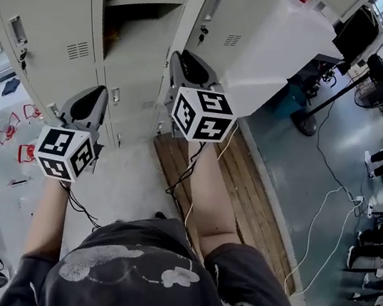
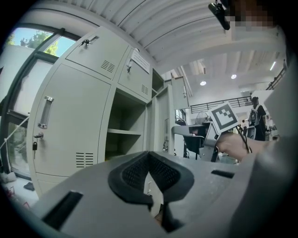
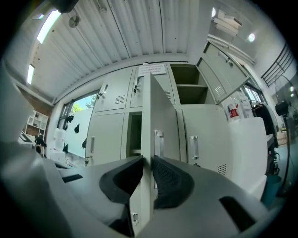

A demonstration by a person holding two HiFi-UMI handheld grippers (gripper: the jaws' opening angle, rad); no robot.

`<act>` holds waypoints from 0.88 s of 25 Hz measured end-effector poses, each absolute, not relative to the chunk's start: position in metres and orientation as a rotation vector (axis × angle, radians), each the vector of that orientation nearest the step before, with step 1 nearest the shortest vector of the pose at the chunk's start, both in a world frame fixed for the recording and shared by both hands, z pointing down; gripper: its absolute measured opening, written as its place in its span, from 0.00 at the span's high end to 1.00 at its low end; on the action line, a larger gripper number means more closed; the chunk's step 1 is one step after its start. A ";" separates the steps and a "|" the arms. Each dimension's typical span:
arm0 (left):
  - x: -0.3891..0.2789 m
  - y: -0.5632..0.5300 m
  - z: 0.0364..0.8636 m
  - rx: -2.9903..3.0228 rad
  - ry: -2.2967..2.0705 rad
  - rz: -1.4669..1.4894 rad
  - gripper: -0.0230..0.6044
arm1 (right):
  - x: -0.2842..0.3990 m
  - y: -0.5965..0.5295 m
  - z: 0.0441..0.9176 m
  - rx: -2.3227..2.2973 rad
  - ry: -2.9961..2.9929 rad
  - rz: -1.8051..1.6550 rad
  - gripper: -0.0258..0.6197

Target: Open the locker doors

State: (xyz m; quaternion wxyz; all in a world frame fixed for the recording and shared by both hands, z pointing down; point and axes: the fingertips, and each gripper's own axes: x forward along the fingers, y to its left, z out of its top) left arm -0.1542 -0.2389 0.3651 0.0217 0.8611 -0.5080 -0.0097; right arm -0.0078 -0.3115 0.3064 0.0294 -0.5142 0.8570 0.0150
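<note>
My right hand-held gripper [image 3: 147, 163] pinching edge of open locker door [image 3: 160, 107]. My left hand-held gripper [image 2: 149, 158] pressed together, empty. Open compartment [image 2: 122, 153] left of door holds shelf [image 2: 124, 132].

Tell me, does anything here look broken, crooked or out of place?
Nothing looks broken or spilled. Several locker doors stand open, but that fits the job: the right gripper is clamped on the edge of one open door. The only untidy thing is a white cable trailing loose across the floor.
</note>
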 end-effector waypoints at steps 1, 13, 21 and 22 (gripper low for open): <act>-0.149 -0.240 0.364 2.668 -1.572 -0.030 0.95 | -0.004 -0.311 0.306 -1.577 2.648 0.045 0.83; -0.090 -0.250 0.360 2.667 -1.559 -0.030 0.95 | 0.058 -0.312 0.307 -1.498 2.640 0.025 0.83; -0.059 -0.259 0.356 2.663 -1.571 -0.039 0.95 | 0.088 -0.319 0.308 -1.380 2.662 -0.024 0.83; -0.056 -0.260 0.357 2.659 -1.575 -0.039 0.95 | 0.092 -0.320 0.308 -1.374 2.663 -0.022 0.83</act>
